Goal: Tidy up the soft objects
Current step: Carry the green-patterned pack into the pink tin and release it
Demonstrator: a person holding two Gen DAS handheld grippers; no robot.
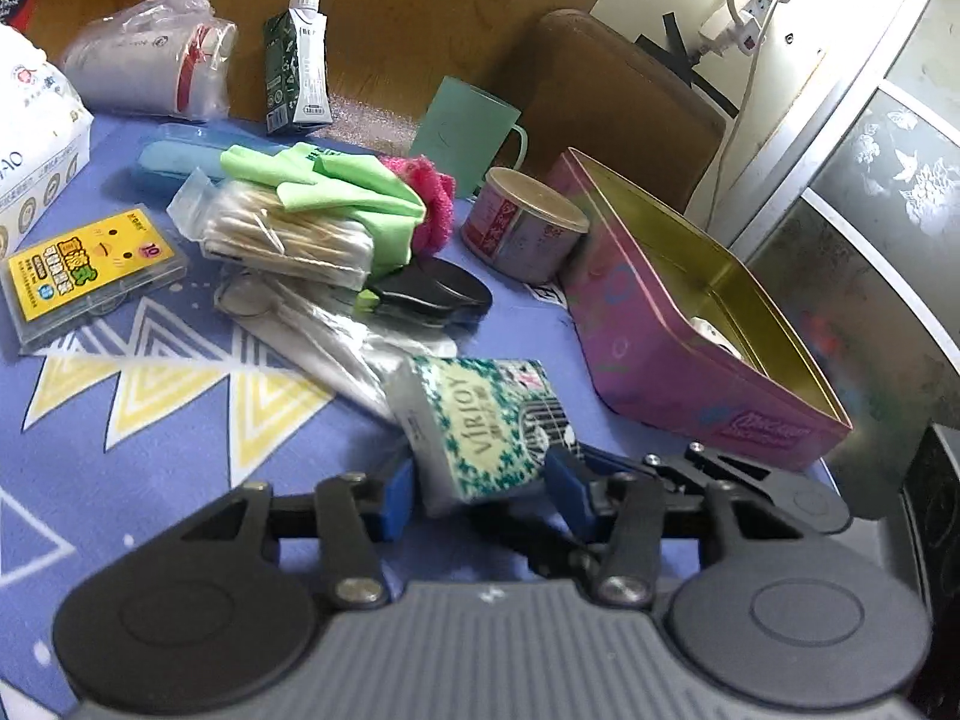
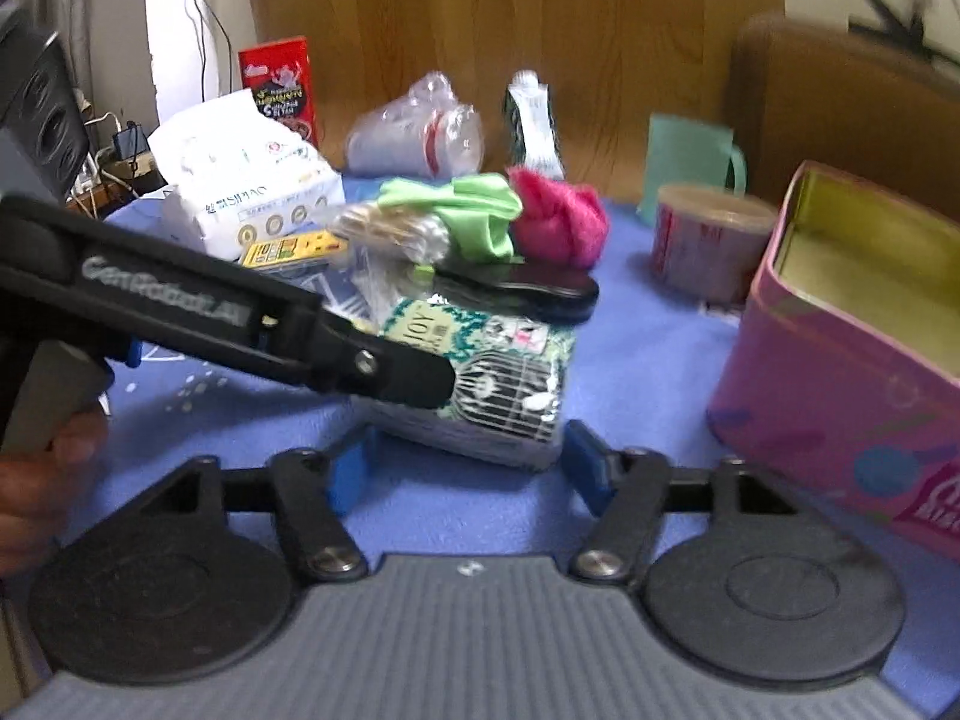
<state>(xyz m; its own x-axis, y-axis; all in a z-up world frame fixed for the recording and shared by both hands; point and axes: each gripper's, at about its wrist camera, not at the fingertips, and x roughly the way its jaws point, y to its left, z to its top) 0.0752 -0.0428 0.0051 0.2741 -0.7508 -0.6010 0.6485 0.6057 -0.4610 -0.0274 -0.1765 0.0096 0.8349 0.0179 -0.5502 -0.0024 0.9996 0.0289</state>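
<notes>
A green-and-white tissue pack (image 1: 480, 426) marked VIRJOY sits between the blue pads of my left gripper (image 1: 480, 489), which is shut on its near end. In the right wrist view the same pack (image 2: 480, 384) lies in front of my right gripper (image 2: 468, 468), whose jaws stand open on either side of its near edge. The left gripper's black body (image 2: 228, 318) reaches in from the left over the pack. A green cloth (image 1: 336, 186) and a pink fuzzy cloth (image 1: 429, 204) lie on the pile behind. The open pink tin (image 1: 690, 324) stands to the right.
A bag of cotton swabs (image 1: 288, 234), a yellow card case (image 1: 90, 270), a black case (image 1: 432, 294), a round can (image 1: 522, 228), a green mug (image 1: 468, 126), a carton (image 1: 297, 66), bagged cups (image 1: 150, 60) and a white tissue bag (image 1: 30, 144) crowd the blue cloth (image 1: 150, 468).
</notes>
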